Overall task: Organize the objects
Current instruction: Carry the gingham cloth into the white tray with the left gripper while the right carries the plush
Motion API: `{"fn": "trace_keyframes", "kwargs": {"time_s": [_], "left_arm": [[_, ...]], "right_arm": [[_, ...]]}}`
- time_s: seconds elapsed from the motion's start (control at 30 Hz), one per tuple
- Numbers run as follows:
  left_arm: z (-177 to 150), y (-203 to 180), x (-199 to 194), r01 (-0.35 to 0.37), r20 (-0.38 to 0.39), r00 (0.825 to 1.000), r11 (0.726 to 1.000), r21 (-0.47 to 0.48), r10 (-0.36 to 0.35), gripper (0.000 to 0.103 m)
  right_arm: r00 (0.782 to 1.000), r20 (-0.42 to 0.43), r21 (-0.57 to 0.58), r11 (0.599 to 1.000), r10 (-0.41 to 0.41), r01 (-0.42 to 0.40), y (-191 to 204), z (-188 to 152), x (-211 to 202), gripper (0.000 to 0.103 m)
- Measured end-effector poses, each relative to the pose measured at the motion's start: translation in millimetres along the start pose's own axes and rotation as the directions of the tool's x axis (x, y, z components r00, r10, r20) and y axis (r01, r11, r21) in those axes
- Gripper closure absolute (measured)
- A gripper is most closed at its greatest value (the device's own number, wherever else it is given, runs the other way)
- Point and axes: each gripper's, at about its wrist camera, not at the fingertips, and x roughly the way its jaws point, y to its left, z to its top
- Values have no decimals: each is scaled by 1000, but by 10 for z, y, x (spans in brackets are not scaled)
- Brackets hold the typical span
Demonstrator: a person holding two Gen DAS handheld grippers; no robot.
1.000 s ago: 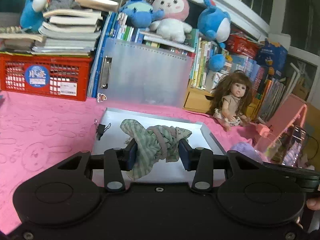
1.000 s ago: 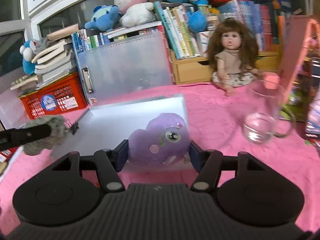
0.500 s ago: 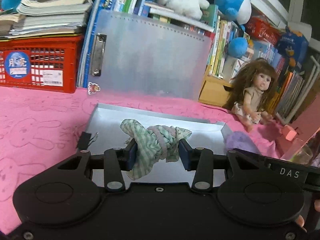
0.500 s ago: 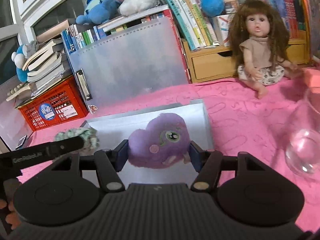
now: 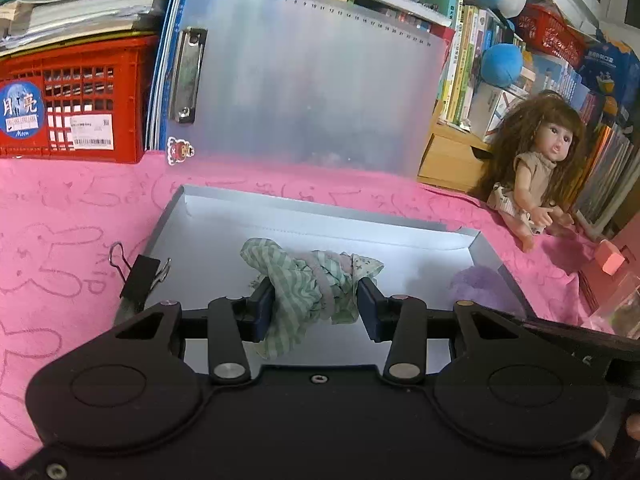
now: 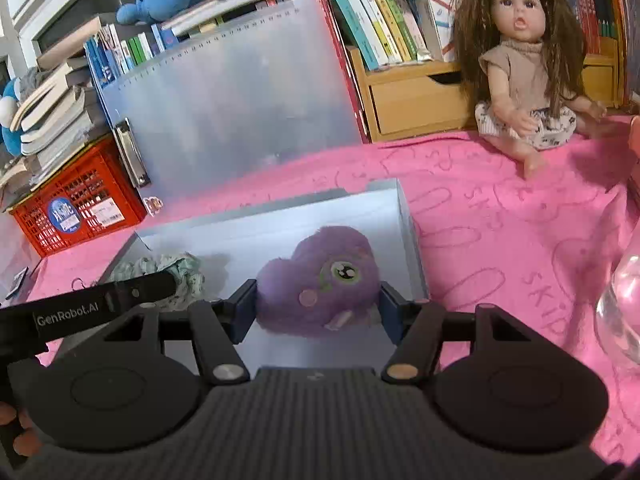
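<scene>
A pink cloth with drawn rabbits covers the bench (image 5: pixel 60 208), and on it lies one shallow grey tray (image 5: pixel 320 210), open side up. Behind the tray one frosted clipboard (image 5: pixel 304 80) leans upright against rows of books. One red crate (image 5: pixel 80 96) with stacked books on top stands at the clipboard's left. One long-haired doll (image 6: pixel 520 60) sits on the cloth to the right, against a wooden drawer box (image 6: pixel 416 96).

The left hand-held gripper (image 5: pixel 316 310) is pinching a bundle of green striped cloth (image 5: pixel 304 284), its blue pads pressed into both sides of it, over the middle of the tray. The right hand-held gripper (image 6: pixel 318 306) is pinching one purple plush toy (image 6: pixel 320 280) with a single green eye, held over the tray's right part near the right wall.

Only the left wrist view shows one black binder clip (image 5: pixel 140 276) on the tray's left rim and a small pink block (image 5: pixel 611 260) far right; there the purple toy is just a blurred patch at the tray's right edge. Only the right wrist view shows the toy's face, a clear glass vessel (image 6: pixel 620 312) at the right edge, and fingertips (image 6: pixel 24 446) at the lower left. It also shows the left tool from the side, with the cloth bundle under its finger, low over the tray's left part; whether it touches the floor I cannot tell.
</scene>
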Motion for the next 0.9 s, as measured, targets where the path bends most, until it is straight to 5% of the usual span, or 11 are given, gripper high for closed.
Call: {"fn": "trace_keyframes", "kwargs": {"time_s": [0.47,0.9], "left_arm": [[2,57,133,-7,-82,997,999,-32,5,59],[33,27,169,-22,-99,995,999,-39,18,54]], "right_arm": [[999,-15,-136,990,-44,41,183,-90,71,38],[999,-23,-124,992,-25,22,183,-82,45,27]]}}
